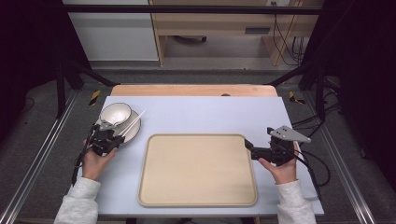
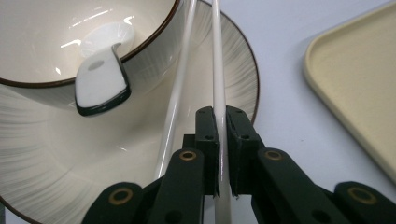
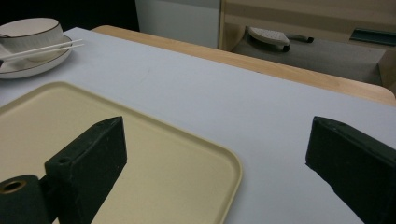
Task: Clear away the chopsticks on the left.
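White chopstick (image 2: 217, 70) pinched tight in left hand-held gripper (image 2: 222, 126), not lifted yet; second one just beside; right hand-held gripper (image 3: 215, 154) wide open, holding nothing.

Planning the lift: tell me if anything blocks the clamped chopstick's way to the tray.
Nothing visible does. The left gripper is shut on one chopstick; bare table lies between the plate and the tray.

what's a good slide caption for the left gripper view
Left tool shut on one white chopstick lying across the plate, beside the bowl holding a spoon.
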Demonstrator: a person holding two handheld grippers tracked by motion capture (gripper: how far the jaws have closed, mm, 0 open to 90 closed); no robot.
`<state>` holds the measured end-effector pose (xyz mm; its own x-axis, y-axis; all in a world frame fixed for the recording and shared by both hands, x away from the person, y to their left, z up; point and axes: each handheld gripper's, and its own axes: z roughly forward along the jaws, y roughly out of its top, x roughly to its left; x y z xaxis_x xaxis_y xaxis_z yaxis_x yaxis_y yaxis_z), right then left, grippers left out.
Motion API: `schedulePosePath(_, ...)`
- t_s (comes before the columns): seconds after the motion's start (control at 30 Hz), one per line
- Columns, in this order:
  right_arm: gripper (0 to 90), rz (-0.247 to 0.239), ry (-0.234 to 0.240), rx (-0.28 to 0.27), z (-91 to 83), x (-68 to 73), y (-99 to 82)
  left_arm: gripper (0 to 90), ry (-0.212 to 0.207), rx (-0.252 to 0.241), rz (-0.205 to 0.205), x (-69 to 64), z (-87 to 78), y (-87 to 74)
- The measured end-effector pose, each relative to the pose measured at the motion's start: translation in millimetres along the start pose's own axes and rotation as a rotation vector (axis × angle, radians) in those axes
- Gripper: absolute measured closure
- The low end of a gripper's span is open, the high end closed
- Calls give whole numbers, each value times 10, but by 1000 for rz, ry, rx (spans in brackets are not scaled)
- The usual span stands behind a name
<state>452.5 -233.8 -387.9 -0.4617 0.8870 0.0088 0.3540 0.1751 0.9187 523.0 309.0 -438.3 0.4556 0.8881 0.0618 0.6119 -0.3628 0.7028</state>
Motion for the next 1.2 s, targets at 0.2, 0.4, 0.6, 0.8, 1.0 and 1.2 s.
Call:
schedulePosePath(0.2,50,9,-8,-14,-44,-19,14,846,4,-38,-4,-126,-141,52)
schedulePosePath(0.4,42,13,-19,-24,-86,-43,25,845,5,-69,-14,-297,-231,57)
schedulePosePath(0.6,43,12,-22,-28,-109,-54,29,845,10,-109,-25,-480,-336,63)
schedulePosePath(0.8,44,14,-24,-31,-113,-48,29,845,26,-151,-39,-664,-470,41)
schedulePosePath(1.0,43,15,-25,-28,-115,-44,26,845,50,-189,-64,-822,-585,-8)
schedulePosePath(1.2,42,17,-25,-27,-115,-31,20,846,63,-202,-96,-971,-657,-31)
